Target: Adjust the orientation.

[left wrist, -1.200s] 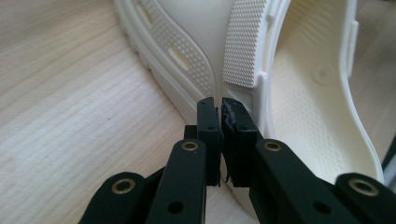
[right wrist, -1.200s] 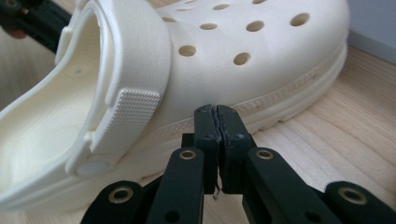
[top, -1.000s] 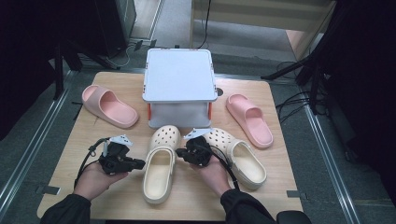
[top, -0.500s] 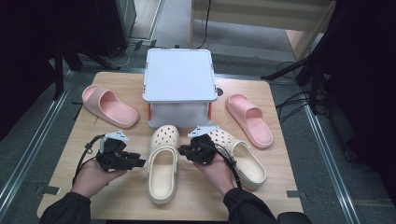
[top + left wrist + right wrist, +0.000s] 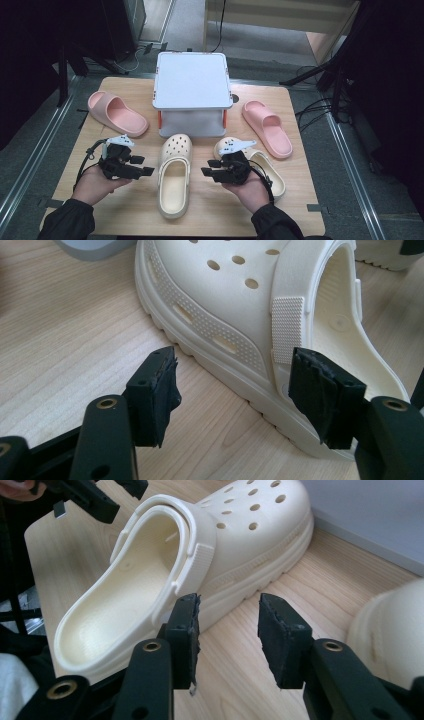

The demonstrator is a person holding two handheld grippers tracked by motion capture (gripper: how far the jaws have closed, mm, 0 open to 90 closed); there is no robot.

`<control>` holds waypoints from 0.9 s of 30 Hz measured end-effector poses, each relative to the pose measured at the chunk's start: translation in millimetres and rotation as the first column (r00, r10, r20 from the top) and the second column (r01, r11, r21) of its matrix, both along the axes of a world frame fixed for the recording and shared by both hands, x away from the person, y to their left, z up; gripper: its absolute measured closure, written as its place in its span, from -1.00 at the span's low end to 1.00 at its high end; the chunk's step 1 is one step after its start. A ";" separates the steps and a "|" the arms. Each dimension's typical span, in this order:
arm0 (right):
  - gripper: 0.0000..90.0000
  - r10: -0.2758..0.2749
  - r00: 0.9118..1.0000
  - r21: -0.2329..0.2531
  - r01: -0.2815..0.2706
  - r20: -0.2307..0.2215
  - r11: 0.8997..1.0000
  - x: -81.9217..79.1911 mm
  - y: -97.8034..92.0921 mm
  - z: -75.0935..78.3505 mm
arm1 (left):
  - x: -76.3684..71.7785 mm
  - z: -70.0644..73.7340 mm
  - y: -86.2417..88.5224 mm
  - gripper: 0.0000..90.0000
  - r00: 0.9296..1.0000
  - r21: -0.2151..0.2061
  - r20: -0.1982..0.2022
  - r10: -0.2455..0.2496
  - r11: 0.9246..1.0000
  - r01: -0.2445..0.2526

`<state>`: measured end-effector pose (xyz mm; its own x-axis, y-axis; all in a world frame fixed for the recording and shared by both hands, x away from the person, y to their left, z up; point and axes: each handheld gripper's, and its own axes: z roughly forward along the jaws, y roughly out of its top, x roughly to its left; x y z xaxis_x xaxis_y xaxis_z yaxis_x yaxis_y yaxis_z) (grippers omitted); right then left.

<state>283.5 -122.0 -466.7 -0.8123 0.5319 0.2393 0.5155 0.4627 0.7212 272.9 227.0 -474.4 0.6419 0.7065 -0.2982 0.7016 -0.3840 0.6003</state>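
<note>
1. I hold my left gripper [image 5: 142, 165] low at the clog's [image 5: 173, 180] left side, jaws wide and empty, pointed at its flank so the rim and sole edge could fit between them.
2. My right gripper [image 5: 211, 167] faces it from the other side, jaws parted more narrowly, also empty, beside the sole near the strap hinge.
3. I judge both are set opposite each other so either one can take the clog; neither touches it yet.
4. The clog lies upright on the table [image 5: 125, 215] between my grippers, toe toward the box [image 5: 190, 92], heel toward me.
5. Its mate [image 5: 267, 172] lies just right of my right hand [image 5: 250, 192], partly under it.
6. Two pink slides [image 5: 116, 113] [image 5: 267, 127] lie farther out, one on each side of the box, well apart.
7. The box stands at the table's far middle with its lid on, so I cannot tell what is inside.
</note>
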 end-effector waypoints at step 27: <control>0.24 -0.151 0.988 -0.038 0.153 0.043 0.988 -33.5 -81.7 11.0 | 24.4 2.1 -3.6 -0.25 0.999 -0.012 0.008 -0.053 0.999 0.053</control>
